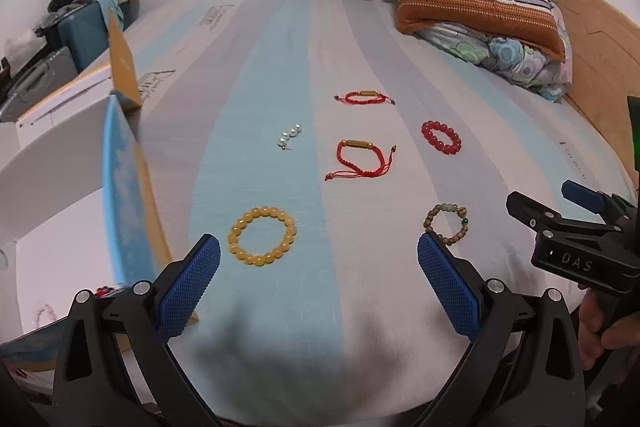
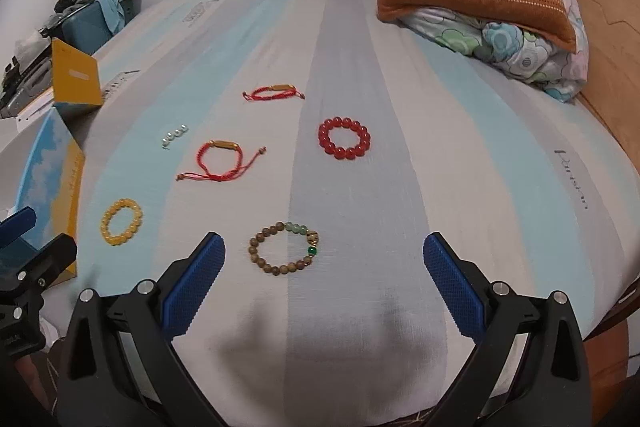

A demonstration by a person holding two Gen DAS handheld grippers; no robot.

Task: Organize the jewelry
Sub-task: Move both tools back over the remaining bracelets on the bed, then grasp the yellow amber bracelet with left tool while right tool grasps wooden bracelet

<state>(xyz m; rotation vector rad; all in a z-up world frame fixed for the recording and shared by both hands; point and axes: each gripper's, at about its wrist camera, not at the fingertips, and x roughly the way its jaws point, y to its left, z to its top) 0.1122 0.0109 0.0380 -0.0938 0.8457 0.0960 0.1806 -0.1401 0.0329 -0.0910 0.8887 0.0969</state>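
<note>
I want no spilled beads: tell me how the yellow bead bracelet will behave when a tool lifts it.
The yellow bead bracelet is separate round beads strung in a loop, so it will likely sag rather than hold its ring shape. The glossy beads may slip between the pads. Lying flat on the bedsheet, it seems unlikely to roll.

Open box (image 1: 120, 187) blurred at the bed's left edge, contents unreadable, bed lettering (image 2: 572, 179) smeared, holding hand (image 1: 600, 323) cropped.
</note>
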